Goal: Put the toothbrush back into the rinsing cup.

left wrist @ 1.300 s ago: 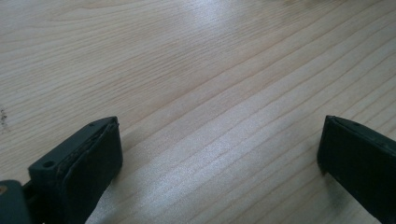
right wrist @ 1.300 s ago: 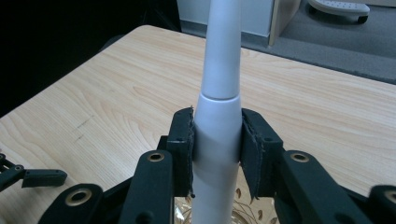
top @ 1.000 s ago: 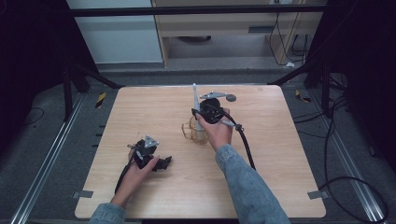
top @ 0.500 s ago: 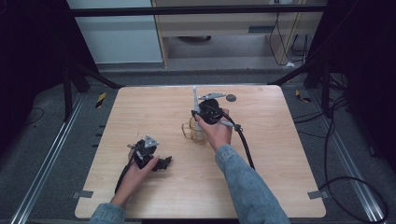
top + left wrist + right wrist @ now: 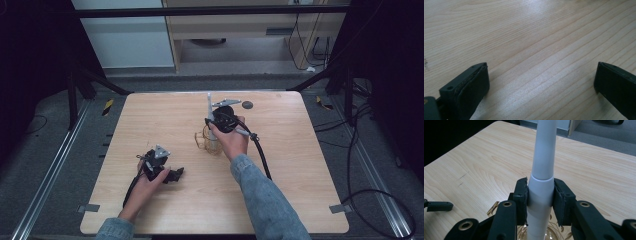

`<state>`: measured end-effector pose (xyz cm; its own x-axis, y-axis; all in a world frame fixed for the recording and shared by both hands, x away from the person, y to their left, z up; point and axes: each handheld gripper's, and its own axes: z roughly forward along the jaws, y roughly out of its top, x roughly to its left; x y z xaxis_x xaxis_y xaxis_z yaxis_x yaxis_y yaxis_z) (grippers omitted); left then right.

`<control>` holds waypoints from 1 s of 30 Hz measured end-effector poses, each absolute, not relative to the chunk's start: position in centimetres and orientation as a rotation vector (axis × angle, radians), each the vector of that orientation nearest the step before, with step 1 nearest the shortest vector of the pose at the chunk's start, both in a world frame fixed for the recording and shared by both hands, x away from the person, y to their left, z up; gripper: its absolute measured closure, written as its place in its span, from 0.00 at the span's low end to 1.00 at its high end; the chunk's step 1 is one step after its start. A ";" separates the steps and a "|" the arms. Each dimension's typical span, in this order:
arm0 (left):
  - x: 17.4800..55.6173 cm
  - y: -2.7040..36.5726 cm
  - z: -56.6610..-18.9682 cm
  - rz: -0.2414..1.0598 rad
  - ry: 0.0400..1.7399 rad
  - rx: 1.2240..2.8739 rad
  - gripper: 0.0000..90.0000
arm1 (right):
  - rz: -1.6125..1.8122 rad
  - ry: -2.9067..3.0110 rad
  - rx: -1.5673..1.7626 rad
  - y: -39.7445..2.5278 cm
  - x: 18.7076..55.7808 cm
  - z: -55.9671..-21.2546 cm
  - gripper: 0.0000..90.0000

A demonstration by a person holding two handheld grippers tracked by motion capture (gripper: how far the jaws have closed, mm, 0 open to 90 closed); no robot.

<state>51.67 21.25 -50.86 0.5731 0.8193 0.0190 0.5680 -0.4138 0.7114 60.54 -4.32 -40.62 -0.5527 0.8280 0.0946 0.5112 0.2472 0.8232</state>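
Right gripper view: right gripper (image 5: 540, 200) clenched round white tube (image 5: 543, 162), pads on both sides, tube upright. High view adds clear glass jar (image 5: 209, 141) at table (image 5: 300, 165) centre, tube's lower end inside jar. Left gripper (image 5: 161, 170) lies well left of jar; left gripper view shows jaws spread wide over bare wood.

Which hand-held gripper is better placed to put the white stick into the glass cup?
Right hand-held gripper: shut on the white stick, above the glass cup. The left lies open, far away.
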 end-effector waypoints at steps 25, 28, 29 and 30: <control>51.7 21.3 -50.9 0.484 1.101 2.137 0.00 | 1.226 2.161 1.254 -4.6 60.9 -40.6 0.72; 51.7 21.3 -50.9 0.484 1.101 2.137 0.00 | 1.228 2.157 1.253 -4.6 60.9 -40.5 0.71; 51.7 21.3 -50.9 0.484 1.101 2.137 0.00 | 1.226 2.156 1.254 -4.6 60.9 -40.5 0.72; 51.7 21.3 -50.9 0.484 1.101 2.137 0.00 | 1.223 2.155 1.250 -4.6 60.9 -40.5 0.72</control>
<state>51.67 21.27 -50.86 0.5742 0.8185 0.0192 0.5676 -0.4148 0.7112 60.90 -4.61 -40.50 -0.5412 0.8342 0.1056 0.5185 0.2323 0.8229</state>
